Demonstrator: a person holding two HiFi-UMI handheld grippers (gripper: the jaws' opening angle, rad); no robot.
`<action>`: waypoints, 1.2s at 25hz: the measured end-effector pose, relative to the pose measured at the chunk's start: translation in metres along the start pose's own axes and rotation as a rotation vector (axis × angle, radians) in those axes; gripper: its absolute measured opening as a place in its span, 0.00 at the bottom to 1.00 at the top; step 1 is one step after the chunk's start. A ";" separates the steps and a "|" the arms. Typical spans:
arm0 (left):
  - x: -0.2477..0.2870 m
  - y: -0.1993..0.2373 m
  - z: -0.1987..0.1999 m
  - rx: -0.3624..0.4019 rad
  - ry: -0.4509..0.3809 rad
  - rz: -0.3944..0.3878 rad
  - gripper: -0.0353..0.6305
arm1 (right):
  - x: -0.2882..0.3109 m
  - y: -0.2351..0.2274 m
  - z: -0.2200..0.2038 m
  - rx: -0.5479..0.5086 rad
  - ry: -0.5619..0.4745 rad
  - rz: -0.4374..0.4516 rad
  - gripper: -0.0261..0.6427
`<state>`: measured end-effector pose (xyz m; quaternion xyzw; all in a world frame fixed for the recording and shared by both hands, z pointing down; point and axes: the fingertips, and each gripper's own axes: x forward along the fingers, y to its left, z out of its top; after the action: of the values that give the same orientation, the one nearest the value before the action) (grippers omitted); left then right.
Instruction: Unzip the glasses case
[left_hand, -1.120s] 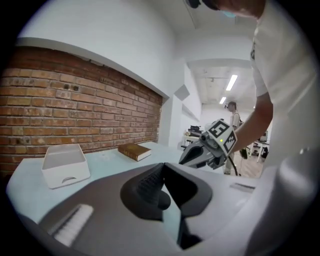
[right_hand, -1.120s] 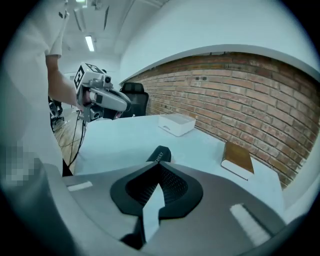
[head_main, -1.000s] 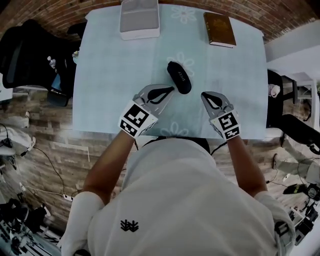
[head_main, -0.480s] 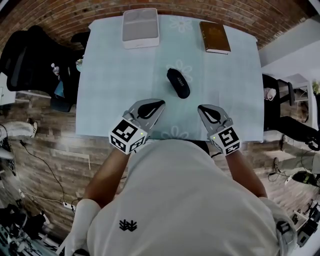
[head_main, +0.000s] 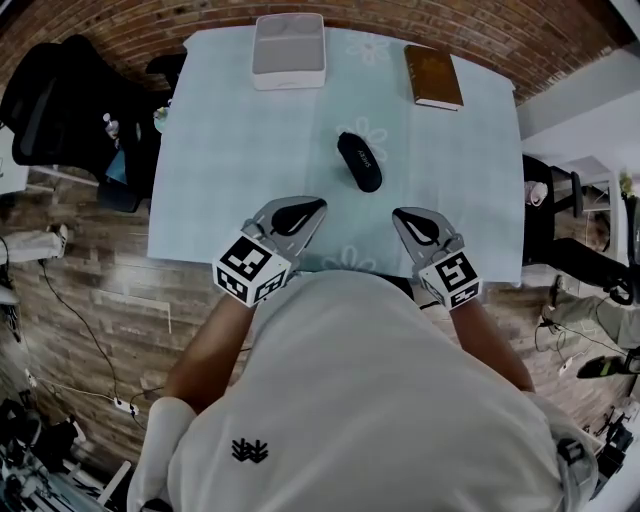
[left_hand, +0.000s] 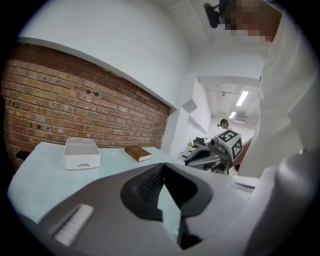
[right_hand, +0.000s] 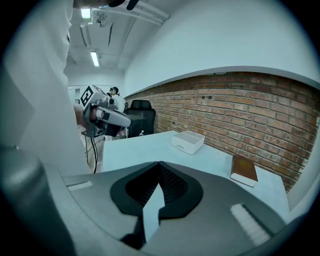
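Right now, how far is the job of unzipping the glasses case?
Done: nothing that shows. The glasses case lies on the table, looks closed, and neither gripper touches it. In hand: nothing; the left gripper and right gripper are both shut and empty, at the table's near edge, short of the case. Left: reach the case, steady it, find the zip pull and draw it open.

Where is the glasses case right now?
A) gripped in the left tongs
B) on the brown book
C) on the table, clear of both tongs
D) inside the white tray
C: the glasses case lies on the table beyond the left tongs and right tongs, touched by neither; both are shut, empty.
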<state>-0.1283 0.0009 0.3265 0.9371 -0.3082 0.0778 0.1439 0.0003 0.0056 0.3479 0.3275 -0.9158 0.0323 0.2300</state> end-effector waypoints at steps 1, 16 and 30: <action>-0.002 0.000 -0.002 -0.004 0.000 0.003 0.13 | 0.001 0.002 0.001 -0.003 0.000 0.005 0.04; -0.017 -0.008 -0.012 -0.026 0.001 0.009 0.13 | -0.003 0.024 0.005 -0.019 0.010 0.045 0.04; -0.011 -0.017 -0.019 -0.029 0.025 -0.011 0.13 | -0.017 0.023 0.000 -0.026 0.007 0.035 0.04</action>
<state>-0.1275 0.0261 0.3383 0.9355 -0.3025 0.0846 0.1616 -0.0023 0.0337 0.3426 0.3085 -0.9210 0.0256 0.2367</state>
